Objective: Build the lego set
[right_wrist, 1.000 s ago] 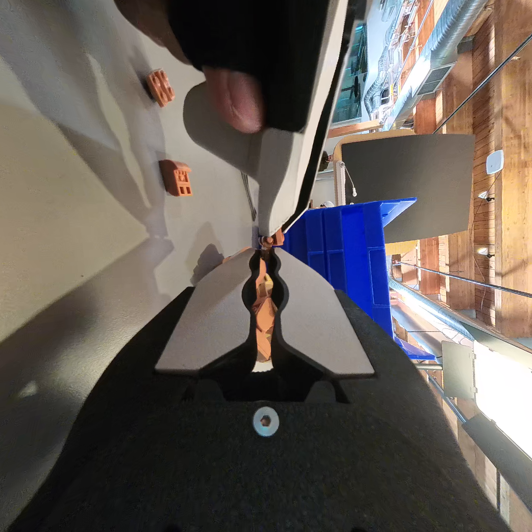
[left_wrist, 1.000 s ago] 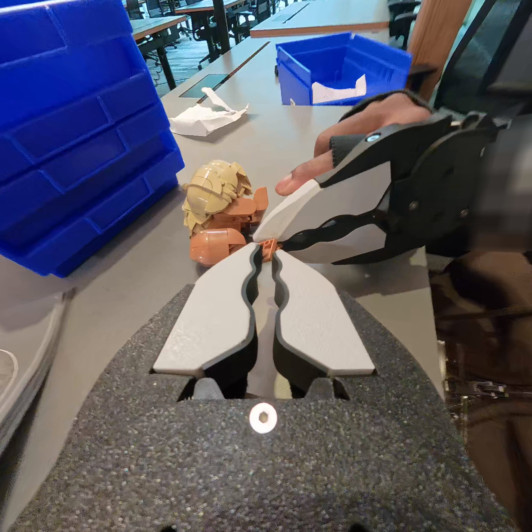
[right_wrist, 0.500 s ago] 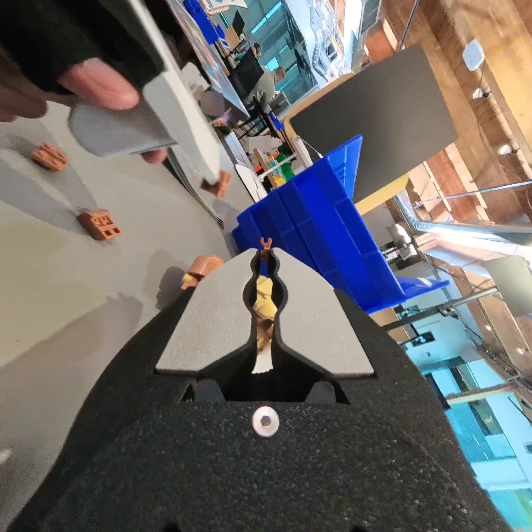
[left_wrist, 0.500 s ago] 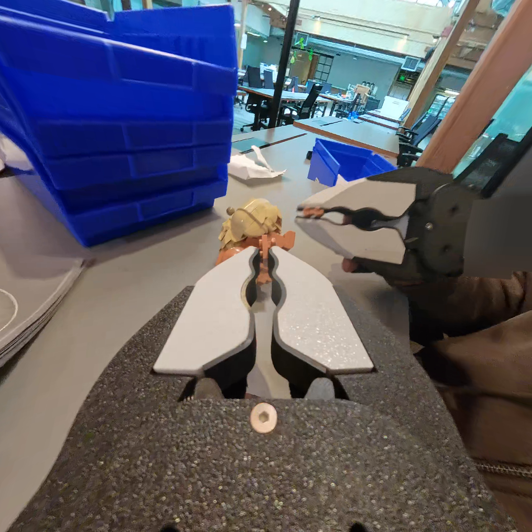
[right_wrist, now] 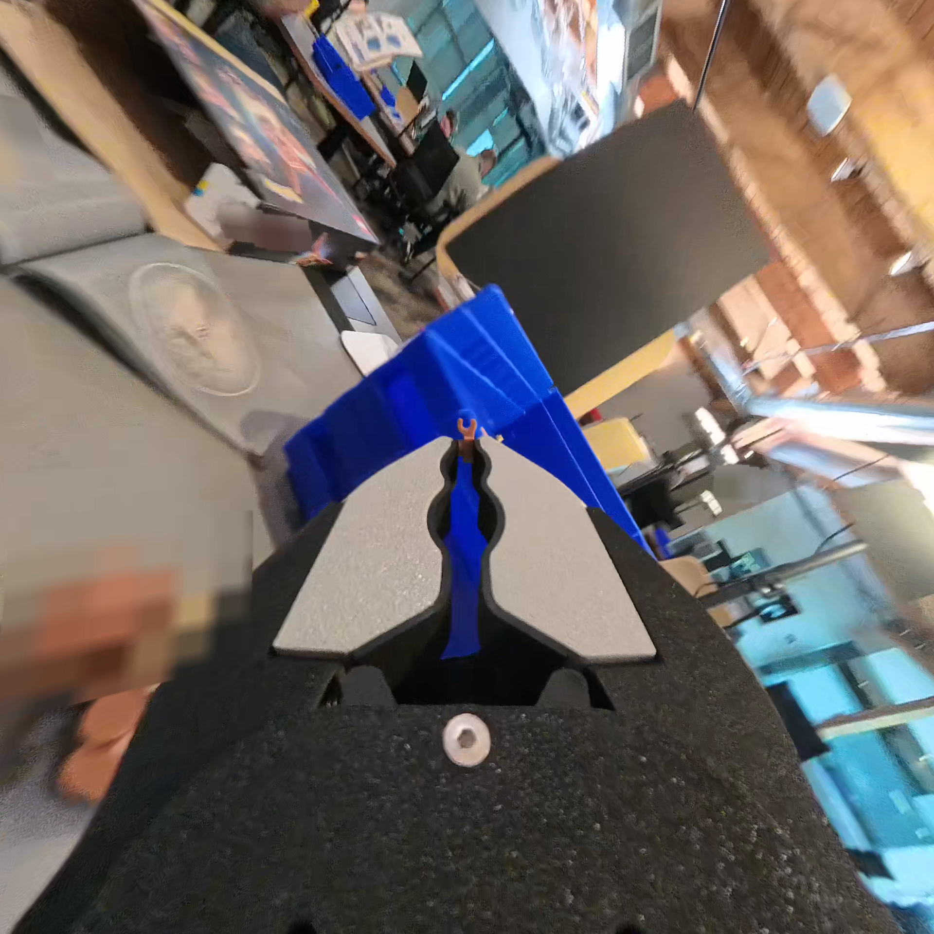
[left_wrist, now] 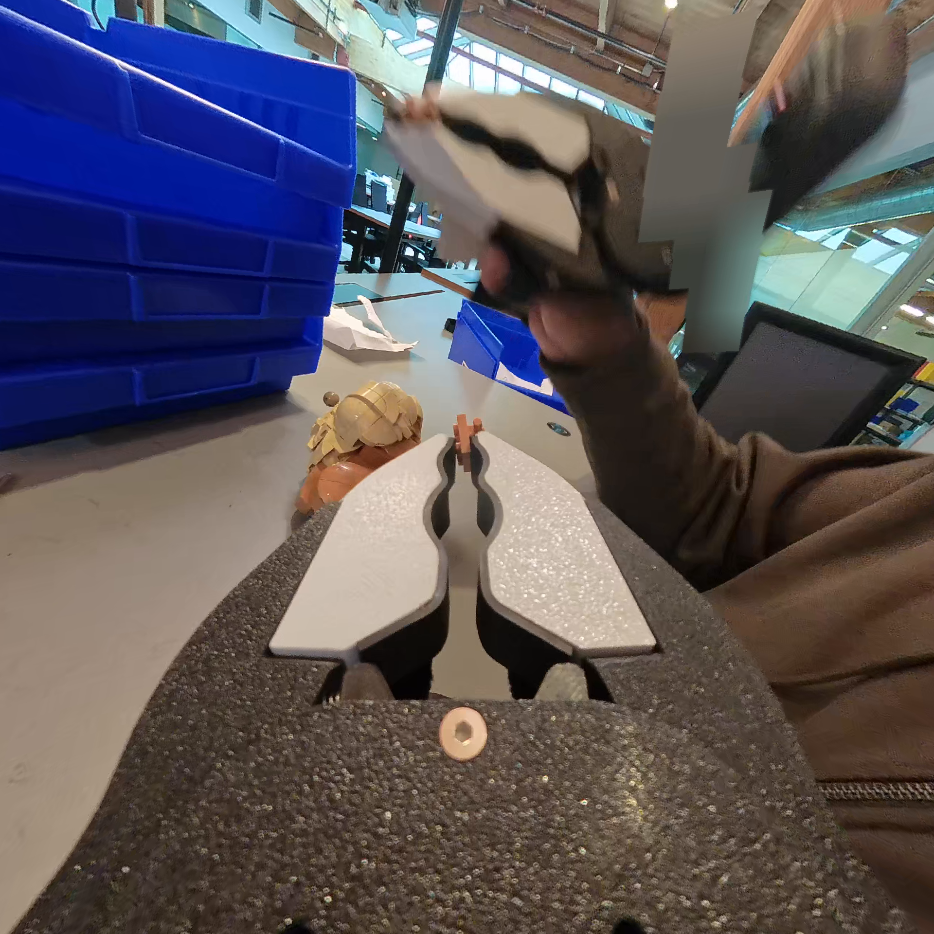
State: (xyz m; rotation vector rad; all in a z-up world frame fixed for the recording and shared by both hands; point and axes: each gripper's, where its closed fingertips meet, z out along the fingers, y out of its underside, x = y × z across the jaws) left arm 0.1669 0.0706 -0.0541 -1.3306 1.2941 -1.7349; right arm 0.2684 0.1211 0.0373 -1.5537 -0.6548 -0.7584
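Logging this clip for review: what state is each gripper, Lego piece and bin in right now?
Left gripper: shut on small brown piece.
Right gripper: raised, shut on tiny clip piece.
Tan-and-brown model: resting on table, ungripped.
Blue bins: stacked.
Small blue bin: open, paper inside.

Both views are bright with daylight from big windows and skylights high behind the blue bins (left_wrist: 151, 227); shadows on the grey bench (left_wrist: 126, 581) are soft, with a darker patch at the foot of the bins. The right tool (left_wrist: 404, 108), raised beside the bins in the left view, is smeared with motion blur, while the left tool (left_wrist: 462, 445) close to the lens is sharp. The right view is tilted and streaked beyond the bins, and straight lines bow at the edges.
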